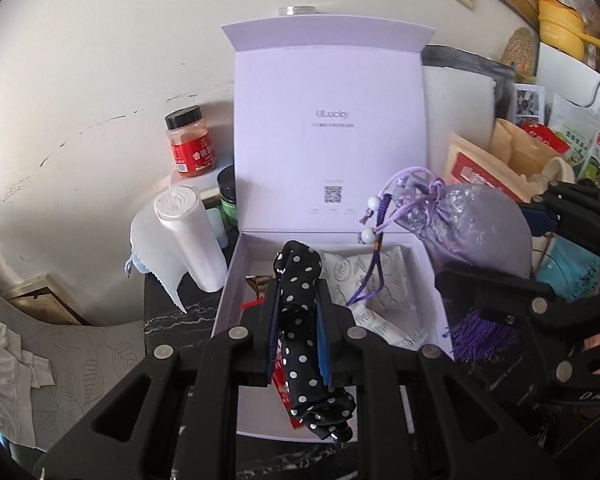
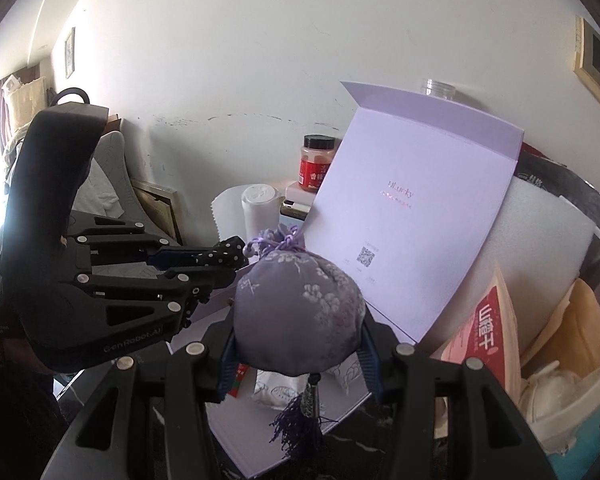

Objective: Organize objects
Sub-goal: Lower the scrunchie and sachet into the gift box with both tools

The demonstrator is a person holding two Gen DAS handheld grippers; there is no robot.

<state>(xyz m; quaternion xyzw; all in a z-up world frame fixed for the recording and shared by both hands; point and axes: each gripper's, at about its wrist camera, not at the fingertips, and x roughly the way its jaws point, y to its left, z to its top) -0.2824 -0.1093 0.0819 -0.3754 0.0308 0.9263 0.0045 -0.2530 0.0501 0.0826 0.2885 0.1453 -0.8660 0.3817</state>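
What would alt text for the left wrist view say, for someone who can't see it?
A handheld gripper clamps a black polka-dot cloth roll above an open lavender gift box with white packets inside. At right, a second gripper holds a purple embroidered pouch.

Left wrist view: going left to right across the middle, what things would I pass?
Paper roll → red jar → polka-dot cloth in the left gripper → purple pouch → red-and-cream packet

Both wrist views close, sharing open box (image 1: 332, 128)
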